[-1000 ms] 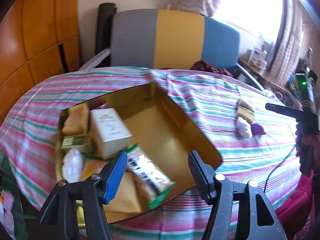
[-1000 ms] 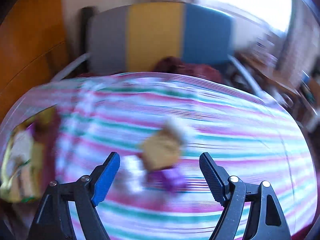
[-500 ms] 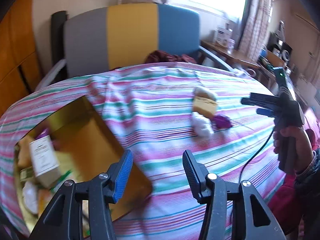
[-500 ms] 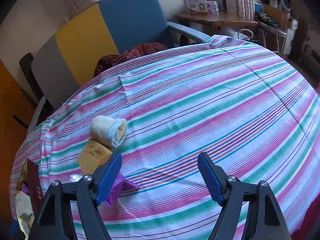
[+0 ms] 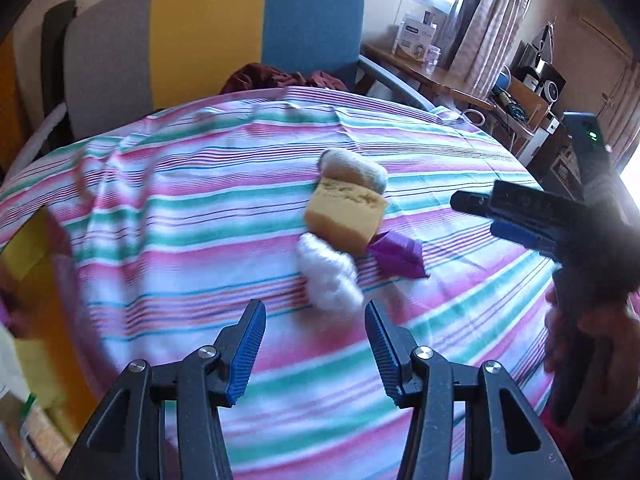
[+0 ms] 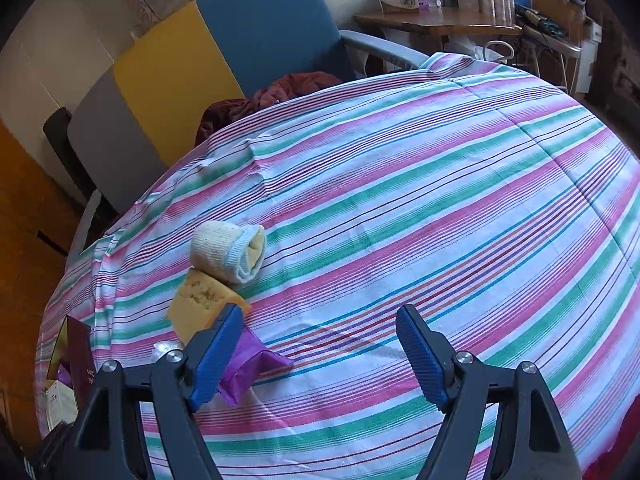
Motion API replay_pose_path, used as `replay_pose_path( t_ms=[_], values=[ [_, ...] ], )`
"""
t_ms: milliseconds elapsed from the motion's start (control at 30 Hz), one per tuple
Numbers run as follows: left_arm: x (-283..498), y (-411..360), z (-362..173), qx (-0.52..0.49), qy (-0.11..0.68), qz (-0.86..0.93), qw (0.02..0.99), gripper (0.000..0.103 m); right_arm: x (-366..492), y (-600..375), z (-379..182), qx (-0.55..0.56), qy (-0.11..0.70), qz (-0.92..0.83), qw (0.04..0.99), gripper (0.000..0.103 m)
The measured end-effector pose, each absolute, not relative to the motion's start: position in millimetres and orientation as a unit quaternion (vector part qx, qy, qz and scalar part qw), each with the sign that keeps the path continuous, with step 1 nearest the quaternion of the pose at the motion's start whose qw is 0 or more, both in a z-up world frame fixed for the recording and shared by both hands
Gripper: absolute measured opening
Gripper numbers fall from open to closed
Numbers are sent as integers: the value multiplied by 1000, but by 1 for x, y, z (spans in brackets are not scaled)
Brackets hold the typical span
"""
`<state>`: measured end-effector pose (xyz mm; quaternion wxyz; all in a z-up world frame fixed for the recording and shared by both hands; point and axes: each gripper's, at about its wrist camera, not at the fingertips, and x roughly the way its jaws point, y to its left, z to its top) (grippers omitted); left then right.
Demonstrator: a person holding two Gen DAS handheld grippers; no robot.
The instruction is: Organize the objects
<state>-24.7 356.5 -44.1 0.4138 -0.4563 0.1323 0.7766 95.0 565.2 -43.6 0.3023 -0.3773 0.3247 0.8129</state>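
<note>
At far left the gold tray (image 5: 24, 248) already holds boxed items, blurred. My left gripper (image 5: 314, 350) hangs spread and empty before the white fluffy bundle (image 5: 328, 276), yellow sponge (image 5: 344, 218), rolled sock (image 5: 356, 170) and purple packet (image 5: 398, 254), clustered together on the striped tablecloth (image 5: 180, 208); my right gripper (image 6: 320, 356), also spread, holds nothing.

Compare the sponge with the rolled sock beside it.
The sponge is a yellow-orange block with flat faces and a speckled top; the sock is a cream roll with a pale blue cuff. The sponge lies nearer the right claw, the sock farther. Both lie on the striped cloth, touching.
</note>
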Motion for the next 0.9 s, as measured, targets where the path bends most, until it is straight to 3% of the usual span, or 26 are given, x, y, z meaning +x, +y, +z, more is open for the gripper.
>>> replay_pose_path(
  t_ms=[233, 300, 900],
  values=[
    [-46, 393, -73, -471, 122, 769, 415, 52, 94, 566, -46, -382, 334, 809, 295, 80],
    [-55, 395, -88, -481, 118, 769, 404, 37, 92, 567, -48, -386, 336, 808, 293, 80],
    [-50, 385, -103, -440, 105, 783, 426, 37, 69, 550, -56, -413, 316, 821, 237, 80]
  ],
)
